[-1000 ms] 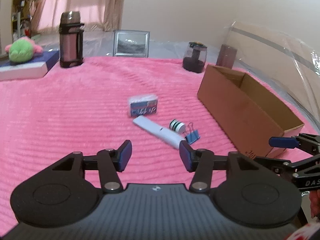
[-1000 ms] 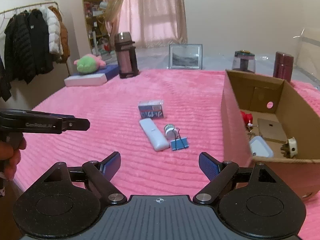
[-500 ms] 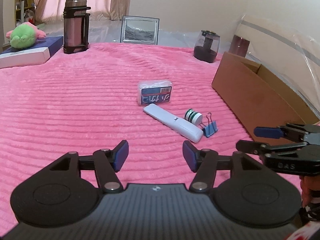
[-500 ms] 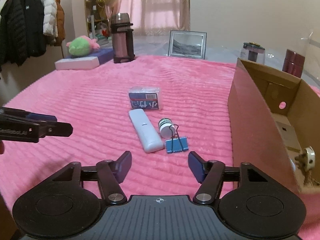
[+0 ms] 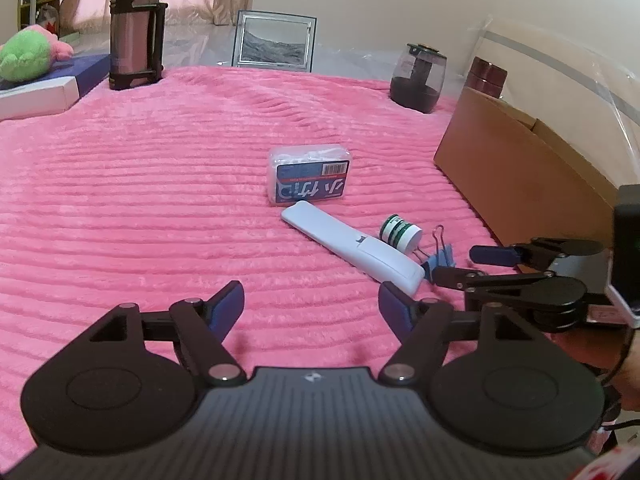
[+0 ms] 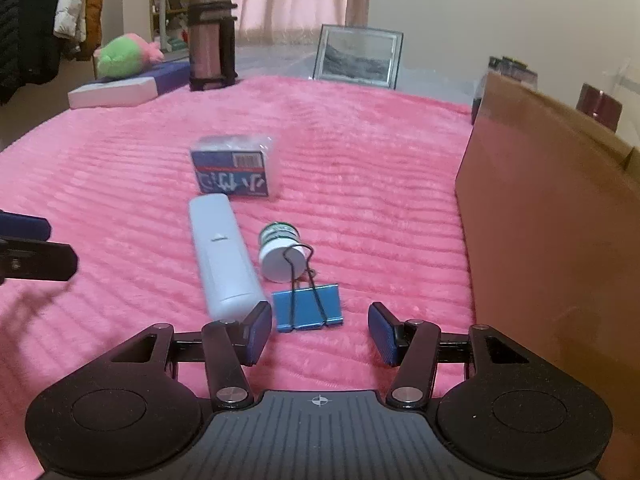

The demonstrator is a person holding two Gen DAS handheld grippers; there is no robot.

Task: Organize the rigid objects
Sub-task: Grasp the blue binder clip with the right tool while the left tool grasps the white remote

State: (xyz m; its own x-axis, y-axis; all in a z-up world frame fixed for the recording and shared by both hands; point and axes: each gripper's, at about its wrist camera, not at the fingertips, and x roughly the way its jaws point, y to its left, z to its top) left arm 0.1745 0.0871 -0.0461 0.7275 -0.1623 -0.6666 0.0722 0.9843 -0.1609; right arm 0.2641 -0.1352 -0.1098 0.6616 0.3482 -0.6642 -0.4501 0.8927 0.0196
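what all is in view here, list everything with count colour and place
blanket: 1, pink ribbed, covers the surface
packet: 1, clear with blue label, mid-blanket
remote: 1, white, just in front of the packet
small bottle: 1, white and green, lying right of the remote
binder clip: 1, blue, in front of the bottle
cardboard box: 1, brown, right side
flask: 1, metallic with black straps, far left
picture frame: 1, silver, far edge
jar: 1, dark, beyond the box
plush toy: 1, green and pink, on a flat box, far left
left gripper: 1, black with blue pads, jaws just opening, empty
right gripper: 1, same colours, jaws just closing, near the clip, nothing pressed
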